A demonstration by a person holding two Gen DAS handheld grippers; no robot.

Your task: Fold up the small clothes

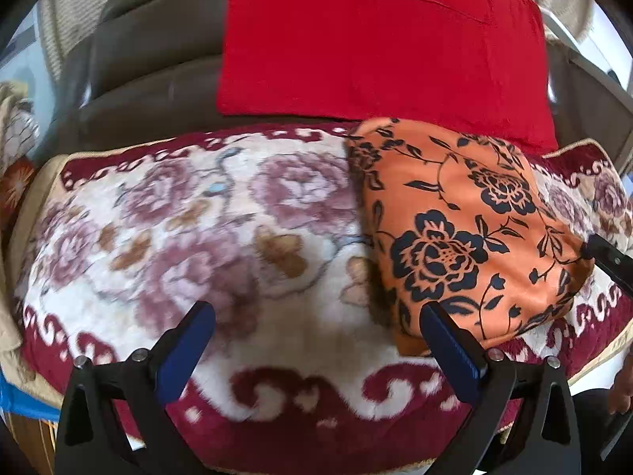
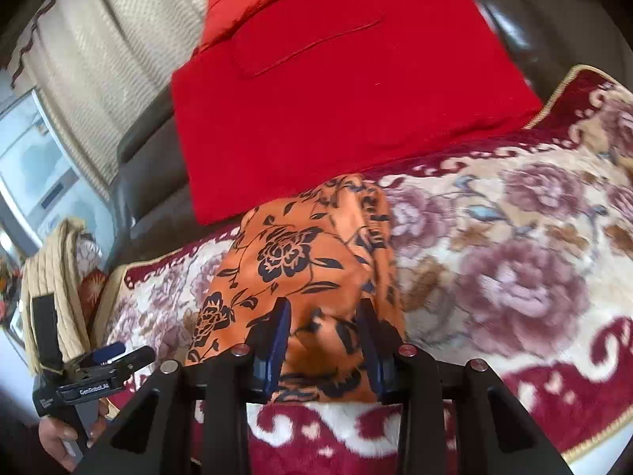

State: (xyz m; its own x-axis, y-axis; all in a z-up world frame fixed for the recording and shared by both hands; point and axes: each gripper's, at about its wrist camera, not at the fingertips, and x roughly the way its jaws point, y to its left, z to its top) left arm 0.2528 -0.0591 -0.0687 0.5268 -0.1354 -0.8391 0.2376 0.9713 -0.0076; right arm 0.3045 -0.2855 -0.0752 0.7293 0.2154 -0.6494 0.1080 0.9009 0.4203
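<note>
An orange cloth with black flowers [image 1: 467,229] lies bunched on a plush floral blanket [image 1: 198,217]. My left gripper [image 1: 316,316] hovers open over the bare blanket just left of the cloth. Its right finger [image 1: 443,332] stands at the cloth's near left edge. In the right wrist view the near end of the orange cloth [image 2: 300,253] bulges up between the two blue pads. My right gripper [image 2: 324,316] is shut on that fold. One of its fingers [image 1: 605,255] shows at the cloth's right corner in the left wrist view.
A flat red cloth [image 2: 336,91] with a stitched pocket lies behind the orange one, over a dark leather sofa [image 1: 150,71]. A beige knitted cloth [image 2: 59,277] hangs at the left end. A hand [image 2: 55,439] holds the left gripper's handle. Pale curtains [image 2: 130,39] hang behind.
</note>
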